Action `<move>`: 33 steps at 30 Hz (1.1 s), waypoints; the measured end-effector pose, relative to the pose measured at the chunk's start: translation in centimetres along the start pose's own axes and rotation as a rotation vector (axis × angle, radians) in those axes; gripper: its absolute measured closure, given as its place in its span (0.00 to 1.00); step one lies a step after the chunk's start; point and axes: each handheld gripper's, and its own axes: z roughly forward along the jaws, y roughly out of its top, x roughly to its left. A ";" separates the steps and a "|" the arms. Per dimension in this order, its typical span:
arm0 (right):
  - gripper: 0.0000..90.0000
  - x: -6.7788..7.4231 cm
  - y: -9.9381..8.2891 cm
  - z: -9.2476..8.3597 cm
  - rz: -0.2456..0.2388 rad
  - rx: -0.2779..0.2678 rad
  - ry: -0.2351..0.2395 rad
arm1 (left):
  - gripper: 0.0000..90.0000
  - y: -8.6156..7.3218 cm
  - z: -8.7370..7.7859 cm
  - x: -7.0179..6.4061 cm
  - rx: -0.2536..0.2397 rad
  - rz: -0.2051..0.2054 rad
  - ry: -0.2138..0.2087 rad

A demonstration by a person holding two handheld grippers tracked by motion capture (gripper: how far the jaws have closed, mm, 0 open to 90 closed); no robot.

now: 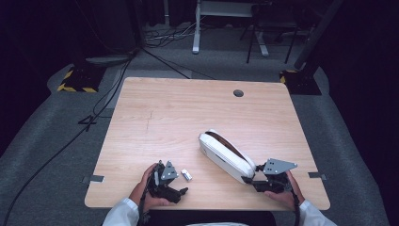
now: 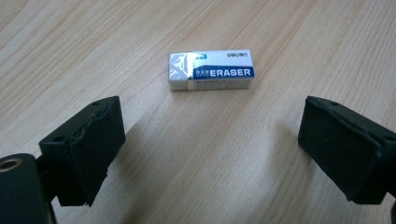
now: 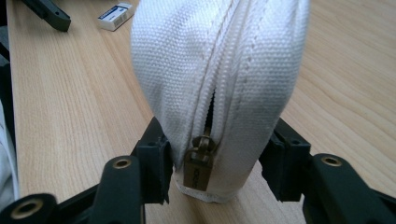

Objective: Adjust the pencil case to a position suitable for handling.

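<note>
On the table (image 1: 179,113), near the front edge: left tool (image 1: 165,181) has its jaws spread wide, nothing between them. Eraser (image 2: 211,70) lies flat just ahead of the jaws, centred in the gap, not touching either pad; sleeve reads "ERASER", white with a blue band. High view puts the eraser (image 1: 187,175) just right of the left tool, close to the table's front edge.

Right tool (image 1: 273,181) is clamped on the near end of a white fabric pencil case (image 1: 225,156). Right gripper view: both jaws press the case (image 3: 219,70) from either side at the zipper end, brass zipper pull (image 3: 200,163) hanging between them. Zipper is parted a little just above the pull. Case runs diagonally up-left from the right tool and rests on the table; its far end looks open, with a dark interior showing.

Eraser and case sit well apart.
</note>
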 end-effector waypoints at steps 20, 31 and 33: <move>0.38 0.9 -0.5 0.1 -0.024 0.011 0.030 | 0.09 1.0 0.9 -0.2 0.002 0.019 -0.016; 0.31 0.5 -1.0 -0.7 -0.010 0.001 0.008 | 0.09 1.4 1.3 -0.1 0.003 0.020 -0.013; 0.31 0.4 -1.4 -0.8 -0.011 0.003 0.014 | 0.09 1.6 1.5 -0.1 0.002 0.016 -0.014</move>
